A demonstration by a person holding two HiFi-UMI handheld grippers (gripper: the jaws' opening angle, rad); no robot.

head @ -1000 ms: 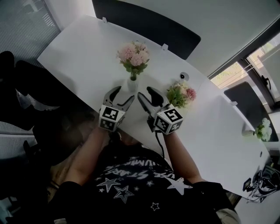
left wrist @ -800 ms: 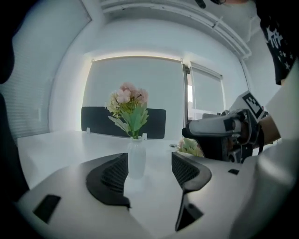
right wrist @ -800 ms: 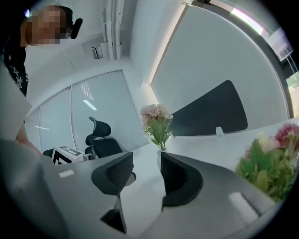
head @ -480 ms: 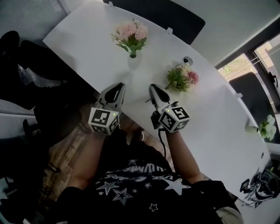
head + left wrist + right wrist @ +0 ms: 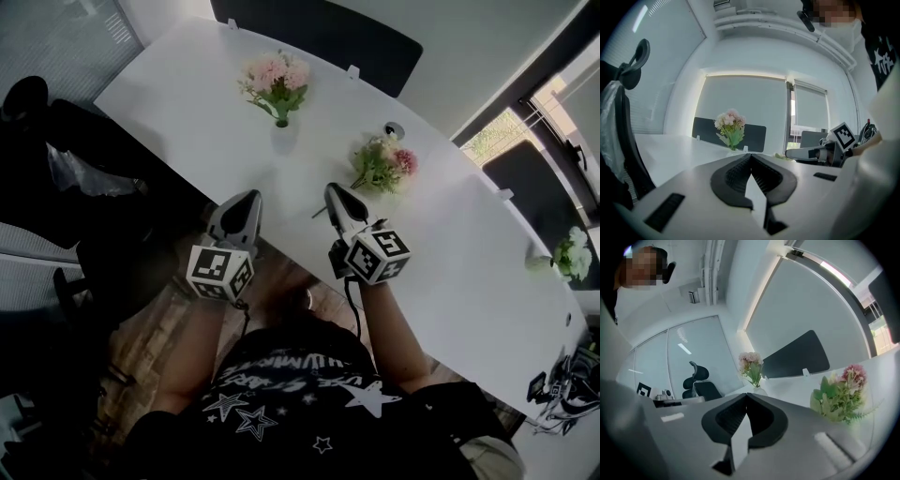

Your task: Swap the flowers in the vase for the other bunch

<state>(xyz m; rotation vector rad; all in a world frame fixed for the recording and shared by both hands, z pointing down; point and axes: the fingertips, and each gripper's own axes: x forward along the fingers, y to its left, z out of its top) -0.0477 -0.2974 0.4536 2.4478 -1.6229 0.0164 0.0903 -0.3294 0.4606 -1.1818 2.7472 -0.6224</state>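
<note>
Back toward the counter (image 5: 178, 103) edge have come my left gripper (image 5: 247, 199) and right gripper (image 5: 334, 192), the jaws of both now together on nothing. I judge the swap not yet begun: the pink flowers (image 5: 277, 77) stand in the vase (image 5: 282, 139), and the other bunch (image 5: 382, 167) lies on the counter to its right.

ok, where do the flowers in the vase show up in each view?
Head view: flowers in the vase near the top, slightly left of centre.
Left gripper view: mid-height, a little left of centre.
Right gripper view: about dead centre.
Shared landmark: the dark divider panel right behind them in all three.
</note>
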